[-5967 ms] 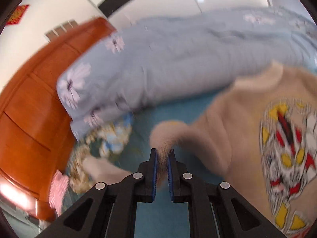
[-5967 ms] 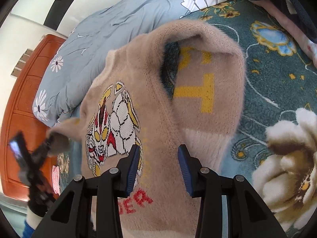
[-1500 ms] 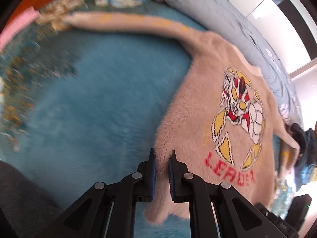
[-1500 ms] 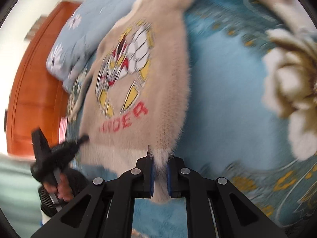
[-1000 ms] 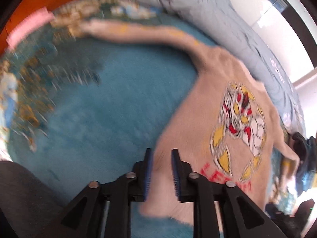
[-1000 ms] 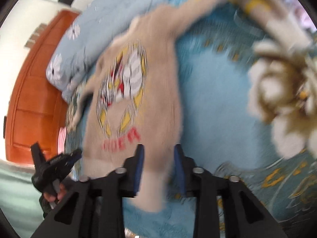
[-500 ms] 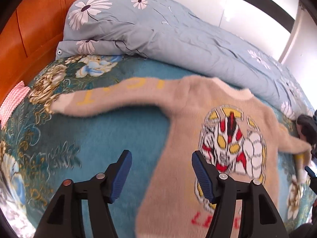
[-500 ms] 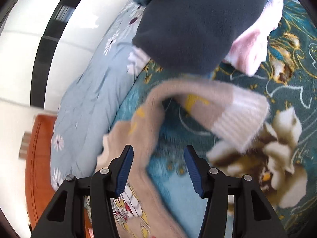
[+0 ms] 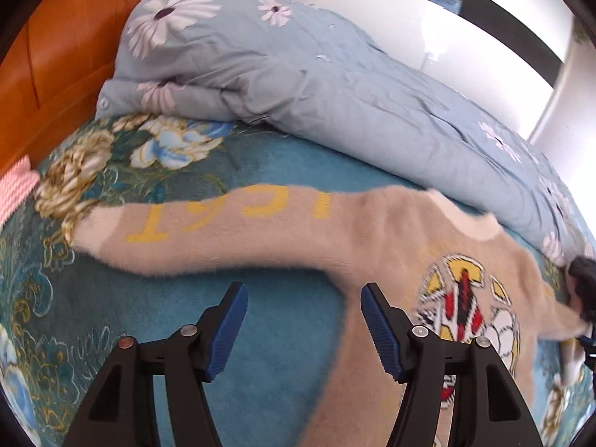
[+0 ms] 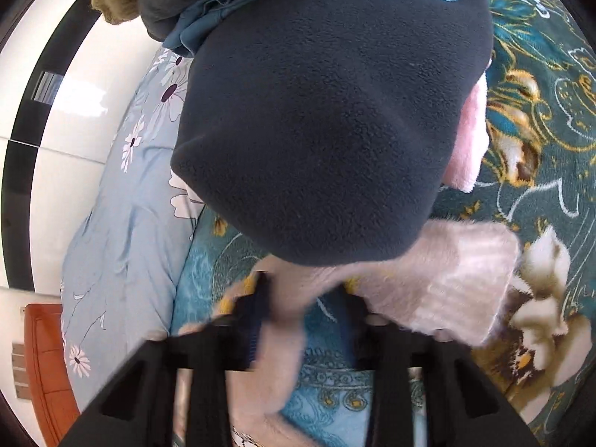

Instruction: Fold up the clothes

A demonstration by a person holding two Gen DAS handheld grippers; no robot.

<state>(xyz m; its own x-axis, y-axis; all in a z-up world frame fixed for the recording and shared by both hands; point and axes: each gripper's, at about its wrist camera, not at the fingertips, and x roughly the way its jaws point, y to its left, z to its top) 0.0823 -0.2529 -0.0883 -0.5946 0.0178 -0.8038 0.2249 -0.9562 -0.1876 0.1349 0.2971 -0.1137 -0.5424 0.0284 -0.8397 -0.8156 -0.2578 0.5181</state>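
Beige sweater (image 9: 391,246) lies face-up on the teal floral bed cover (image 9: 279,164), one sleeve (image 9: 208,234) stretched out flat toward the headboard (image 9: 67,48) end, printed front toward the other end. Left hand-held gripper (image 9: 301,329): jaws apart, nothing between the pads, hovering just below the sleeve-body junction. Right hand-held gripper (image 10: 303,326): blurred, jaws have just been closing around the other sleeve (image 10: 439,287), near its ribbed cuff; looks clamped on that sleeve. Cuff sits right beside a dark fleece garment (image 10: 327,130) heaped with other clothes. Blue floral duvet (image 9: 335,85) bunched along the bed's far edge.
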